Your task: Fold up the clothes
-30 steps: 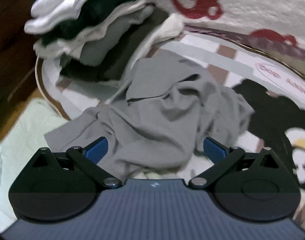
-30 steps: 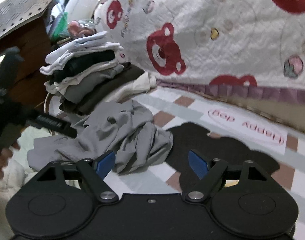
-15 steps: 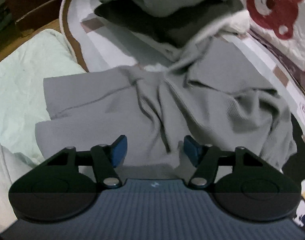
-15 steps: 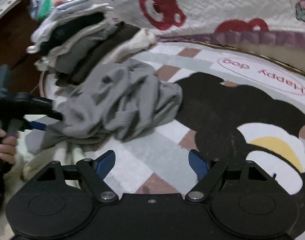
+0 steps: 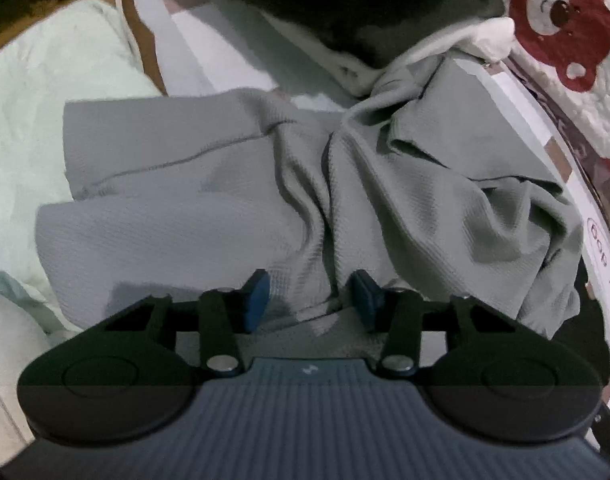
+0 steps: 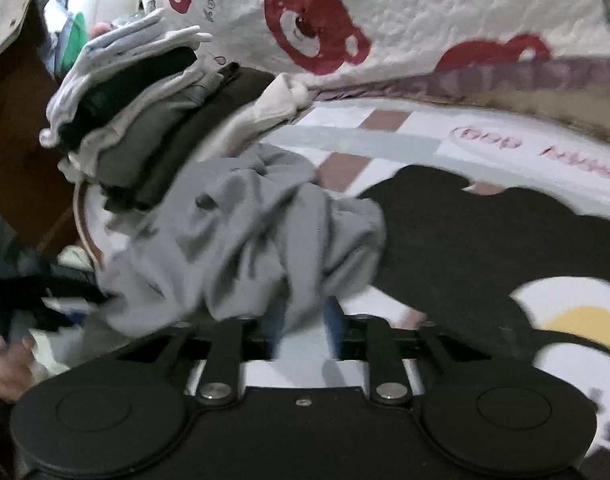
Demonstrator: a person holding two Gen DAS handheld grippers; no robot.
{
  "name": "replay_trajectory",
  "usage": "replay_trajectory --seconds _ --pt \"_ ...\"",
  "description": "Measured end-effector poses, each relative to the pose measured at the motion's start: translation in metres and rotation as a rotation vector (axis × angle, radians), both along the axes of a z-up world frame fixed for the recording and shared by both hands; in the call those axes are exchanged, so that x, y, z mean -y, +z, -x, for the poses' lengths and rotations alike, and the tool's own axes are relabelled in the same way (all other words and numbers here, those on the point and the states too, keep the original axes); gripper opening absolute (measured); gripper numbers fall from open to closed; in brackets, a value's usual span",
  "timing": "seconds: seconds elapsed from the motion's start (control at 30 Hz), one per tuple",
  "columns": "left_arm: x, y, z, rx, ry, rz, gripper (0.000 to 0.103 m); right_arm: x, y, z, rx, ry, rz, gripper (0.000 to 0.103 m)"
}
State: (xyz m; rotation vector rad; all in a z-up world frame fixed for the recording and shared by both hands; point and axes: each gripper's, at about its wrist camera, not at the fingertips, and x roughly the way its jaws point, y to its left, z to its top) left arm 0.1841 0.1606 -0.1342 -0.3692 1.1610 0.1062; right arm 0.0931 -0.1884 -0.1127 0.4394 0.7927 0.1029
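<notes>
A gray shirt [image 5: 305, 184] lies all crumpled on a round mat [image 6: 385, 148] with checks and a big black shape on it. In the left claw's view the shirt fills the middle. Its flat end hangs off the mat toward 9 o'clock, onto a pale green blanket [image 5: 37, 92].

The left claw [image 5: 309, 300] is low at the near edge of the shirt. Its two blue pads [image 5: 253, 300] have a gap between them, and a wrinkle of gray cloth sits in that gap. The pads are not squeezed on it, so the claw looks partly open.

The right claw [image 6: 303, 320] is at the shirt's near edge too, at 6 o'clock from the crumpled heap. Gray cloth hangs down between its blue pads [image 6: 333, 320]. This part is blurry, so I cannot tell if the pads are pinching the cloth or just close around it.

A pile of folded clothes [image 6: 133, 120] sits at 11 o'clock from the shirt, touching its far edge. Behind the mat, at 12 o'clock, is a white quilt [image 6: 425, 20] with red bears. At 8 o'clock in the right claw's view, a person's hand [image 6: 9, 364] holds the other claw's dark handle.
</notes>
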Motion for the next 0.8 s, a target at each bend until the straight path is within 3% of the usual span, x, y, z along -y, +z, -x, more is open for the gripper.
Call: replay_trajectory --seconds 0.03,0.07,0.2,0.33,0.4,0.47,0.5,0.53,0.6,0.7,0.8 --pt "-0.001 -0.001 0.000 -0.002 0.006 0.007 0.045 0.003 -0.004 -0.009 -0.015 -0.023 -0.018 0.078" --pt "-0.002 -0.003 -0.001 -0.005 0.013 0.014 0.045 0.006 -0.009 -0.019 -0.031 -0.045 -0.034 0.083" --pt "0.001 -0.008 -0.005 -0.009 0.018 0.011 0.052 0.017 -0.033 -0.055 -0.094 -0.116 0.008 0.084" --pt "0.012 -0.005 -0.006 0.025 -0.013 -0.021 0.082 0.021 -0.054 -0.077 -0.119 -0.156 -0.074 0.084" --pt "0.018 0.000 -0.005 0.057 -0.032 -0.048 0.088 0.013 -0.059 -0.084 -0.109 -0.150 -0.098 0.084" --pt "0.025 0.005 -0.004 0.089 -0.051 -0.076 0.088 0.000 -0.058 -0.088 -0.074 -0.087 -0.109 0.069" --pt "0.028 0.007 -0.004 0.105 -0.060 -0.089 0.088 -0.006 -0.059 -0.091 -0.070 -0.042 -0.101 0.052" --pt "0.032 0.009 -0.003 0.121 -0.070 -0.103 0.082 -0.011 -0.058 -0.093 -0.068 -0.016 -0.086 0.039" --pt "0.038 0.014 -0.002 0.153 -0.089 -0.130 0.058 -0.015 -0.054 -0.092 -0.056 0.012 -0.092 0.024" --pt "0.048 0.022 -0.001 0.201 -0.117 -0.171 0.016 -0.015 -0.036 -0.082 -0.004 0.047 -0.024 0.020" --pt "0.058 0.029 0.001 0.249 -0.146 -0.212 0.012 -0.007 -0.005 -0.063 0.063 0.095 0.105 0.017"
